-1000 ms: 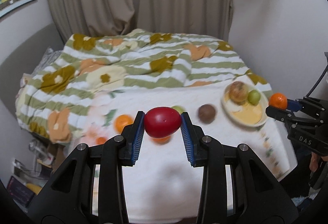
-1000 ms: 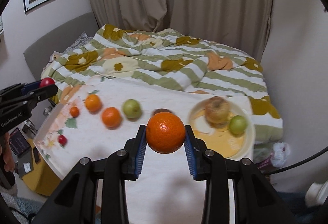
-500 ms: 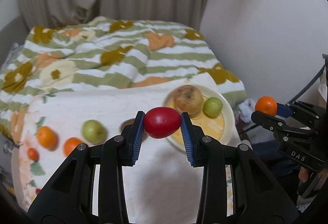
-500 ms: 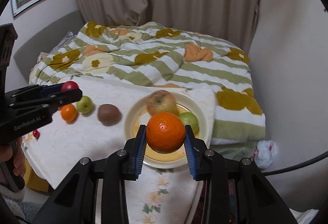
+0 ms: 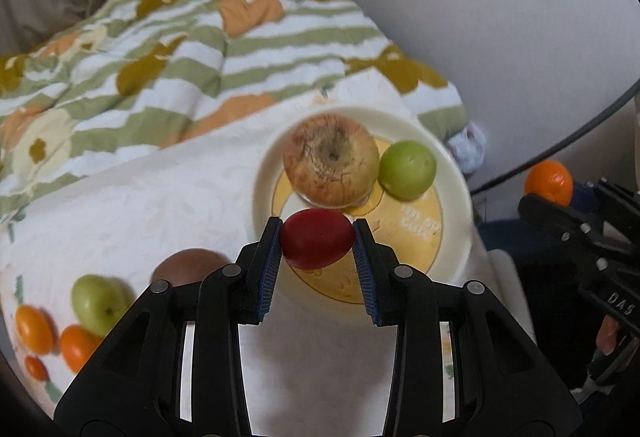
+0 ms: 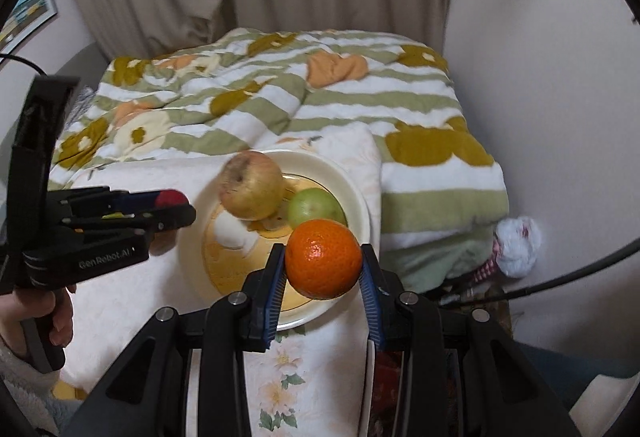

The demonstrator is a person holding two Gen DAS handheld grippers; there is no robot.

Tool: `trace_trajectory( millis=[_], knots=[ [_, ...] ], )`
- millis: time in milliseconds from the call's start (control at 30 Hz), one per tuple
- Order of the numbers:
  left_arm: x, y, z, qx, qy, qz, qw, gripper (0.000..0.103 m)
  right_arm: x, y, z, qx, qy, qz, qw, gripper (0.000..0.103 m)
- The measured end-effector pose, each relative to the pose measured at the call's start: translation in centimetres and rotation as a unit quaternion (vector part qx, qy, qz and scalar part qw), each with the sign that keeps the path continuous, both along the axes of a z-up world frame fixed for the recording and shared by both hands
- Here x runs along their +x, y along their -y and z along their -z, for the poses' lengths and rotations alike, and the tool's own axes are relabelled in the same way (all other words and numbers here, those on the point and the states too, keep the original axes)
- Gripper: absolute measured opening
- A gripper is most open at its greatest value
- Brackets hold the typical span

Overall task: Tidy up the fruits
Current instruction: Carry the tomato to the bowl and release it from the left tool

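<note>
Your left gripper point(image 5: 316, 243) clamped a red fruit point(image 5: 317, 243) over the plate point(image 5: 460, 193) (near its front rim); your right gripper point(image 6: 323, 264) clenched an orange point(image 6: 323, 264) above the same plate's edge.

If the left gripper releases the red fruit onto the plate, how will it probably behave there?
The red fruit looks smooth and egg-shaped, so it may roll a little. The plate has a raised rim, which should probably stop it. The big apple and green fruit leave open space in front.
</note>
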State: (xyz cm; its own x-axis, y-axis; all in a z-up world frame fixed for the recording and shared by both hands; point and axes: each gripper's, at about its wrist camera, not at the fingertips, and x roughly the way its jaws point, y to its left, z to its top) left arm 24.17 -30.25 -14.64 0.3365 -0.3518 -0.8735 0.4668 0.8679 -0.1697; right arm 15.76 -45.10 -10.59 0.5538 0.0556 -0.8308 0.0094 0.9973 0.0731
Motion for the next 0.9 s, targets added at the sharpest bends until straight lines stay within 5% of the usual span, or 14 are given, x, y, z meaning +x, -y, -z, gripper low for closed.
trace_trajectory(
  millis=[500, 567, 633, 667, 900],
  knots=[
    [1.6, 1.3, 2.9, 0.041, -0.018, 0.047, 0.9979, 0.044, 0.6, 0.5, 1.9, 0.016, -0.028, 0.054, 0.998, 0.033],
    [1.6, 1.3, 2.7, 0.044, -0.015, 0.048, 0.9978, 0.050, 0.4, 0.7, 1.8, 0.015, -0.027, 0.057, 0.998, 0.033],
    [1.3, 1.2, 2.3, 0.037, -0.011, 0.048, 0.9981, 0.095, 0.2, 0.7, 1.6, 0.013, -0.026, 0.059, 0.998, 0.033],
    [1.1, 1.0, 1.9, 0.030, -0.004, 0.045, 0.9985, 0.103, 0.0, 0.9, 1.5, 0.013, -0.025, 0.060, 0.998, 0.033],
    [-0.1, 0.2, 0.3, 0.050, 0.014, 0.027, 0.9983, 0.103, -0.5, 1.0, 1.2, 0.010, -0.020, 0.053, 0.998, 0.033]
  ],
)
